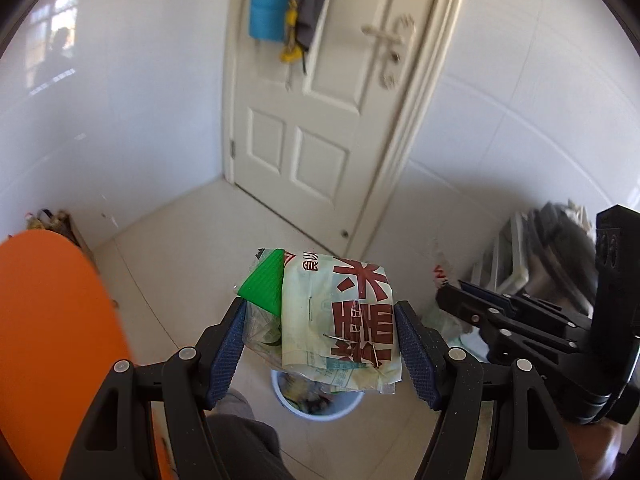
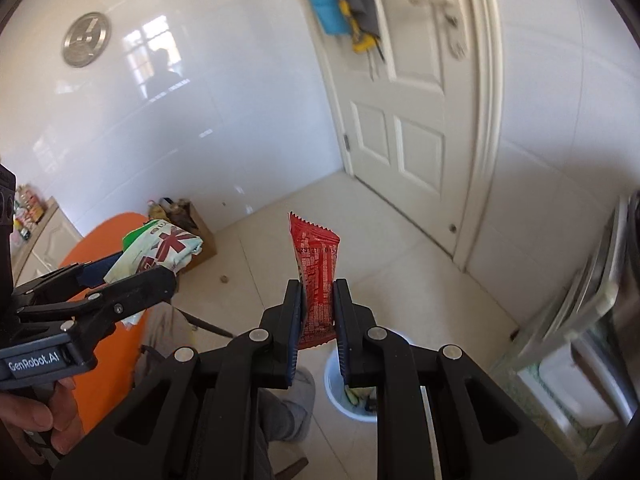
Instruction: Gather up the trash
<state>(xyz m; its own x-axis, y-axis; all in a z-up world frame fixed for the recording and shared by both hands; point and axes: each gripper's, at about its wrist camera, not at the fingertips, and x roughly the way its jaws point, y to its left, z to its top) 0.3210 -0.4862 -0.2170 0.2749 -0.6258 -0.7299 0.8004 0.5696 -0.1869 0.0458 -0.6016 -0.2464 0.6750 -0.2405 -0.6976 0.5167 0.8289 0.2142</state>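
Our left gripper (image 1: pixel 320 344) clamps a crumpled pale bag (image 1: pixel 344 316) printed with red characters, a green flap folded at its upper left, pads pressing both sides. Below it on the tiled floor (image 1: pixel 192 240) stands a white bin (image 1: pixel 320 406) already holding scraps. Rightward, our right gripper (image 2: pixel 318 312) has its fingers drawn narrow on a red wrapper (image 2: pixel 316 276) standing upright between them, above the same bin's rim.
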